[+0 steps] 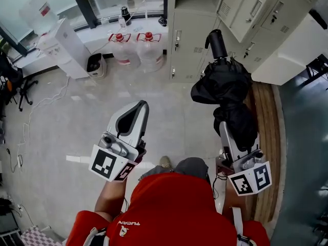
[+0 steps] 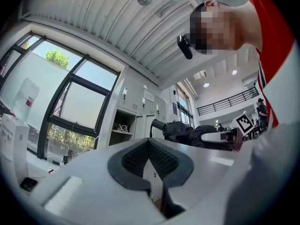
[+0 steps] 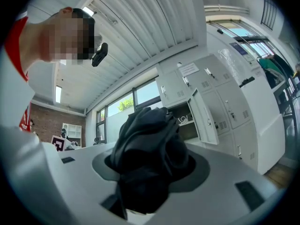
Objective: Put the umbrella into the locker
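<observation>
**Umbrella in hand, locker not yet reached**

The pick-up part looks done. The right gripper (image 1: 229, 129) is clamped on the folded black umbrella (image 1: 225, 88), and the right gripper view shows bunched fabric filling the space between its jaws. The umbrella is held off the floor (image 1: 77, 117) at the right of the scene. It lies roughly level, with its handle (image 1: 216, 42) pointing toward the far wall. The left gripper (image 1: 134, 114) is at the left with its jaws brought together on nothing; it carries nothing and touches nothing.

The locker (image 1: 193, 40) stands at the far side, part of a grey bank of cabinets. One compartment (image 3: 182, 121) is open with its door (image 3: 205, 117) swung out, and something pale, perhaps a coiled cable, lies on its shelf. Umbrella and locker are apart — bare floor lies between the person and the cabinets. Two water bottles (image 1: 134, 49) stand against the far wall, left of the bank.

What remains, by my reading, is to close the gap to the bank, line the handle end up with the open compartment, slide the umbrella in and let go. The task does not say whether the door must then be shut. So the grasp is settled and the placing is all ahead.
</observation>
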A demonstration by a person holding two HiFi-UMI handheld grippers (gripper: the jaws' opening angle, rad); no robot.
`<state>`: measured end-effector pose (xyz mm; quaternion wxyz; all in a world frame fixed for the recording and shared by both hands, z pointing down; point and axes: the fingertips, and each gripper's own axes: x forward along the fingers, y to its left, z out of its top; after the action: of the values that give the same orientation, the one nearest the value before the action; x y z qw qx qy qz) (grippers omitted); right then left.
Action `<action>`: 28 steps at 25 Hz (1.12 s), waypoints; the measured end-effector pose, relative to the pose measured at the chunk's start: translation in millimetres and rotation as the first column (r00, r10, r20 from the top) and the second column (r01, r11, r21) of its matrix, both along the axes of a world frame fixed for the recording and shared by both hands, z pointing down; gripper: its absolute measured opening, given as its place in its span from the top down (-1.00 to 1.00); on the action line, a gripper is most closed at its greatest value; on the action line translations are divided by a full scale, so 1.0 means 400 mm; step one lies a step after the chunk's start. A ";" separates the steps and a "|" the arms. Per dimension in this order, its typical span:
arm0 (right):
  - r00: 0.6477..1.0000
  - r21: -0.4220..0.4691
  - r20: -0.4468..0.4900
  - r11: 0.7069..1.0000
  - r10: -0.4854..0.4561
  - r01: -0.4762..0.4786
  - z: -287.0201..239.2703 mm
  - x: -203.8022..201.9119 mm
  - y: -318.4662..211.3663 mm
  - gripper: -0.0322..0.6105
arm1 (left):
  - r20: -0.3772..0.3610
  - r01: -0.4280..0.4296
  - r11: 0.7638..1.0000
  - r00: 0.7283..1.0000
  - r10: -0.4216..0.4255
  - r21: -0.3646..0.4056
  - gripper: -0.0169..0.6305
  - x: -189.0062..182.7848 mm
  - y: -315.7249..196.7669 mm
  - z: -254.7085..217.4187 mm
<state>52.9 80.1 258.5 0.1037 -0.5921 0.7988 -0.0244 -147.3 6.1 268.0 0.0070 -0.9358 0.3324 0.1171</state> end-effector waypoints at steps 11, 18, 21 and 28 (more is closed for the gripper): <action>1.000 -0.013 0.009 1.000 0.015 -0.015 0.044 0.080 -0.288 0.15 | 0.041 0.039 0.999 0.998 -0.038 -0.022 0.93 0.029 -0.244 0.047; 1.000 -0.008 -0.019 1.000 0.022 -0.022 0.067 0.154 -0.499 0.15 | 0.075 0.082 0.997 0.994 -0.082 0.001 0.93 0.095 -0.439 0.030; 1.000 -0.020 -0.026 1.000 0.011 -0.012 0.068 0.190 -0.591 0.15 | 0.075 0.095 0.995 0.993 -0.095 0.008 0.93 0.136 -0.522 0.017; 0.999 -0.050 -0.033 0.999 -0.018 0.016 0.071 0.259 -0.801 0.15 | 0.052 0.126 0.992 0.991 -0.127 0.012 0.93 0.214 -0.702 0.006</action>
<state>156.5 -240.4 287.0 0.0755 -0.5879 0.8047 -0.0351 -61.8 -274.8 270.6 0.0272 -0.9156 0.3903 0.0930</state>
